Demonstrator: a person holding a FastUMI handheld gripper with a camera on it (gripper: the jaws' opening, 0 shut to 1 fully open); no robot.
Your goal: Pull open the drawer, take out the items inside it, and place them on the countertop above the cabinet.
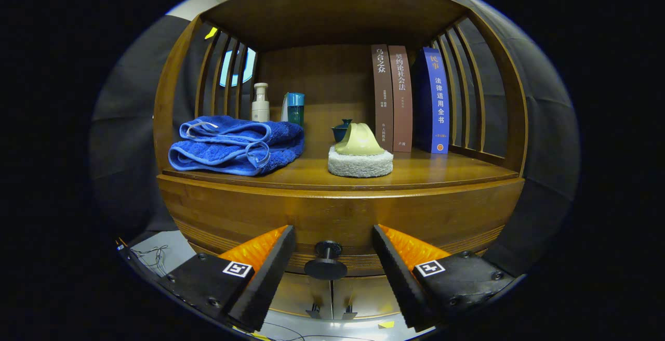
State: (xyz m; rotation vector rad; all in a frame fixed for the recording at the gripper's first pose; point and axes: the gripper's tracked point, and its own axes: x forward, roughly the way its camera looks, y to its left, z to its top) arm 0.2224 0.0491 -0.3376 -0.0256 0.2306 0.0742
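Claw [329, 273] open, fingers either side of small round black drawer knob [326, 264], w/o touching it. Knob sits dead centre btwn them on brown wooden drawer front [332, 216], stem pointing back toward claw.

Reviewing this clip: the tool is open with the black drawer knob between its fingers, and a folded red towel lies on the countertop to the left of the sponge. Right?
Not quite. The gripper view shows the towel is blue, not red. The rest holds: the tool is open with the black drawer knob between its fingers, untouched, and the towel lies left of the sponge on the countertop.
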